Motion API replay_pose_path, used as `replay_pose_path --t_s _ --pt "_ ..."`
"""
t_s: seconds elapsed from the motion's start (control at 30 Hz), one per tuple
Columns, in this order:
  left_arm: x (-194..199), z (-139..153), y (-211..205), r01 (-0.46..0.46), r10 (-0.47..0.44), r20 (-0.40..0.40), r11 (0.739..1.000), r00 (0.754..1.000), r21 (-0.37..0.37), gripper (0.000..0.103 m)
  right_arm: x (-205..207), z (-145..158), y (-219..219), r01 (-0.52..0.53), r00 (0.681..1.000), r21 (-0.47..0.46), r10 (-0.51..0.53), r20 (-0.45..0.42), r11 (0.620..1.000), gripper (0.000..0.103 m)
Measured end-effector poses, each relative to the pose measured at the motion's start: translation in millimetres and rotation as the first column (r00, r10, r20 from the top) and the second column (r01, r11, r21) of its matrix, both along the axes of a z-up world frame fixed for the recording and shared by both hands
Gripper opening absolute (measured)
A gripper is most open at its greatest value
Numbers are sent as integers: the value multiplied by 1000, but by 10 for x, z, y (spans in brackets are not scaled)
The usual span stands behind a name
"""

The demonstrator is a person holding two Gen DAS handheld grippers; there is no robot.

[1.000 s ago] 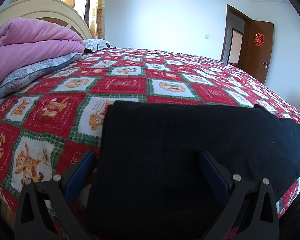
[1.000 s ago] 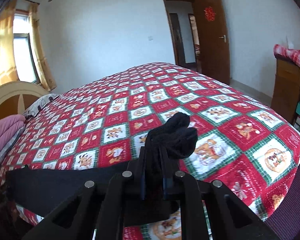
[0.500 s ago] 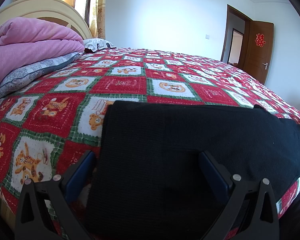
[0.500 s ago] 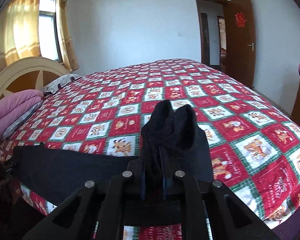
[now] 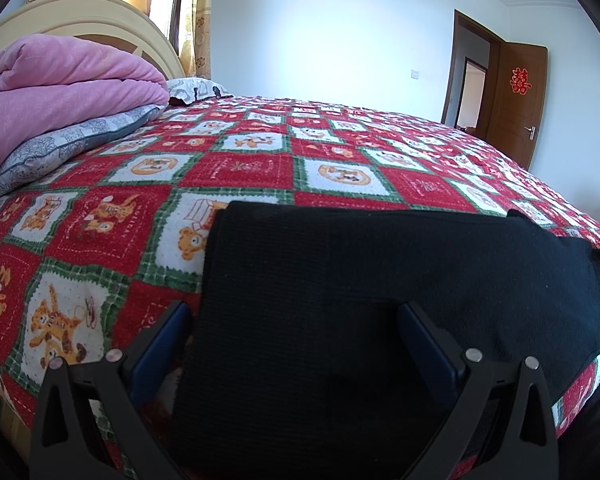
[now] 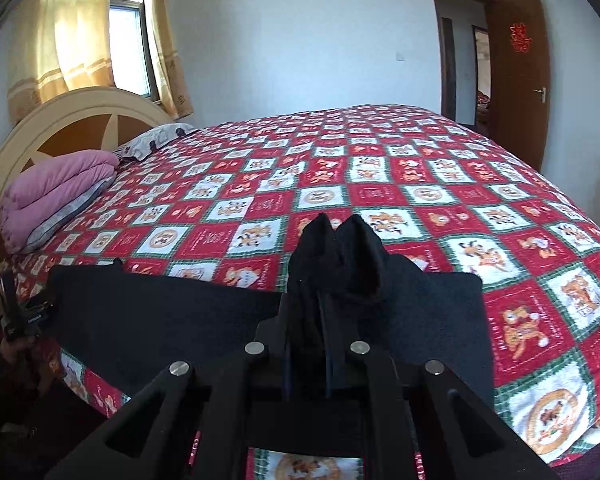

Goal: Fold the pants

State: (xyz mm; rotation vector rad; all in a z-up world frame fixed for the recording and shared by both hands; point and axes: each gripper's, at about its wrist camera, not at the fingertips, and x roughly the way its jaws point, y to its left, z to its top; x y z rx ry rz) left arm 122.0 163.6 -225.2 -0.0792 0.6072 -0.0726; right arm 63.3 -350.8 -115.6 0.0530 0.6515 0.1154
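Right now I judge I am mid-fold: my right tongs (image 6: 326, 312) are clamped narrow on a bunched end of the black pants (image 6: 172, 312), lifted clear of the bed (image 6: 420, 168), and that end looks meant to travel over toward the other end to halve the length.

The pants lie along the near edge of the bed on the red patchwork quilt (image 5: 240, 168), spread flat in a long band. From the right wrist view the gripped bunch pokes up between the tong tips, with the rest of the cloth running off to the left, where the other rig is just visible at the far end.

My left tongs (image 5: 296, 320) stand wide, one blue finger (image 5: 160, 344) on each side of the flat cloth end; they grip nothing, and I cannot tell whether they press on it.

The next move, I think, calls for laying the lifted end squarely over the end by my left tongs, edges matched, without dragging the lower layer. The pink duvet (image 5: 60, 80) is well apart.
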Motion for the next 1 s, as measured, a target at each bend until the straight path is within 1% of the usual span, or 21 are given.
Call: replay_pose_path --t_s 0.6,0.83,1.0 --pt "-11 -4 -4 -1 1 2 1000 1000 0 103 120 -259 814 -149 988 -36 148 -47 988 11" --pt "-17 -8 -5 -1 1 4 1000 1000 -1 103 110 -420 1166 -215 975 -89 209 -73 972 11" --pt "-17 -7 -2 -2 2 4 1000 1000 -1 103 133 -538 1341 -247 967 -111 237 -96 962 11"
